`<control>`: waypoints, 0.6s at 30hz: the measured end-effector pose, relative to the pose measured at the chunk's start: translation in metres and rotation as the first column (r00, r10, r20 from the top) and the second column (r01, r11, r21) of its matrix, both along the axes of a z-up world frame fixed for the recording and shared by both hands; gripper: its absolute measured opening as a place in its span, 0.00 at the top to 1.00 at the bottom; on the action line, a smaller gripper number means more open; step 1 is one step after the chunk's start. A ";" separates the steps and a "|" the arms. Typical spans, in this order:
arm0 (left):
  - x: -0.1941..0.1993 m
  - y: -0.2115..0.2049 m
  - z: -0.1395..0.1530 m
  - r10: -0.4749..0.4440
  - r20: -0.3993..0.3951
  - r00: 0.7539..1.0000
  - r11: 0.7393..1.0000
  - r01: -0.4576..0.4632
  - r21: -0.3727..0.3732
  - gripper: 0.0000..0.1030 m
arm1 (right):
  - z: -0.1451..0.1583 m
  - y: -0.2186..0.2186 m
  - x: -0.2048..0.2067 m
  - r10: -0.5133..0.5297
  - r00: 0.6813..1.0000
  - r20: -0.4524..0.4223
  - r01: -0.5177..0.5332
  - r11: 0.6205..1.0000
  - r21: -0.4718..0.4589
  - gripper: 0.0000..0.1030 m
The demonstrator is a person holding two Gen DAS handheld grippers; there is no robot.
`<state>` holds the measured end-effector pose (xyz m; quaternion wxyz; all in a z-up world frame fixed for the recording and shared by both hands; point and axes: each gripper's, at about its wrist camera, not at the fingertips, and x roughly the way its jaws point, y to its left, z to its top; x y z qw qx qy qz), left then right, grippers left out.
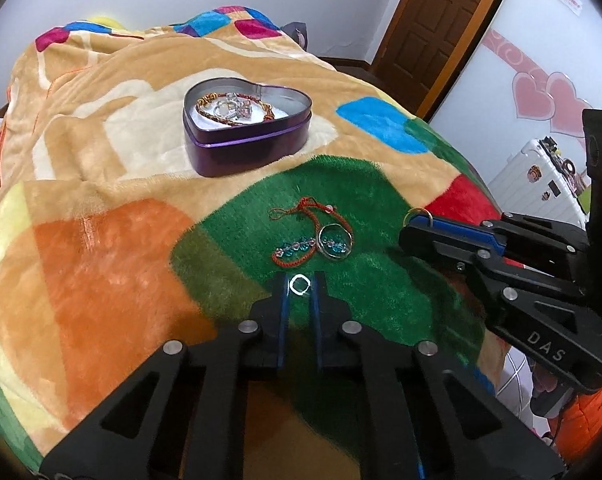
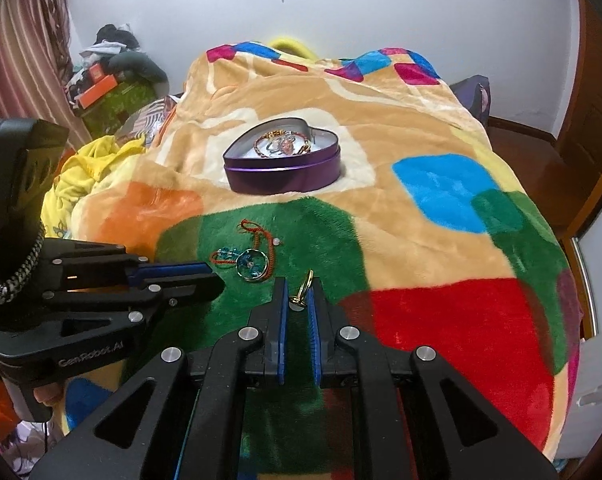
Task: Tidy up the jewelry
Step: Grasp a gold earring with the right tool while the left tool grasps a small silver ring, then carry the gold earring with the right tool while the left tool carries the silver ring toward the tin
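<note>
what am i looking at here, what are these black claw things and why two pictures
They are hand-held tongs, one in each of a person's hands, each carrying a wide-angle camera that looks along its fingers. So one picture is from the left tongs, the other from the right tongs. Both hover over a bed with a colourful patchwork fleece blanket. On it sits an open purple heart-shaped tin with jewellery inside. On the green patch lie a red braided cord bracelet with blue beads and a silver bangle. The left tongs pinch a small silver ring; the right tongs pinch a thin gold ring.
</note>
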<state>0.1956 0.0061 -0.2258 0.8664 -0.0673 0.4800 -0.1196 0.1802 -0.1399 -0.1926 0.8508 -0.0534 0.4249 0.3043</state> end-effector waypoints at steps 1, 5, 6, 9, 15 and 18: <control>-0.001 0.000 0.001 0.002 0.006 1.000 1.000 -0.002 0.005 0.91 | 0.000 0.000 0.000 -0.001 1.000 0.001 0.001 1.000 0.001 0.92; -0.007 -0.001 0.009 0.003 0.033 0.999 0.999 -0.004 0.033 0.91 | 0.005 0.001 -0.001 -0.001 1.000 0.014 0.001 1.000 0.007 0.92; -0.008 -0.001 0.011 0.006 0.042 0.999 0.999 -0.008 0.041 0.91 | 0.007 0.000 -0.001 0.000 1.000 0.015 0.000 1.000 0.014 0.92; -0.009 0.004 0.021 0.019 0.065 0.998 0.999 -0.023 0.048 0.91 | 0.013 0.000 0.000 -0.002 1.000 0.030 0.001 1.000 0.024 0.92; -0.009 0.015 0.045 0.047 0.124 0.991 0.997 -0.054 0.049 0.91 | 0.033 0.000 0.003 -0.011 0.997 0.074 0.007 0.999 0.053 0.92; -0.008 0.020 0.056 0.064 0.158 0.985 0.996 -0.074 0.059 0.91 | 0.044 0.001 0.005 -0.014 0.995 0.102 0.007 0.998 0.069 0.92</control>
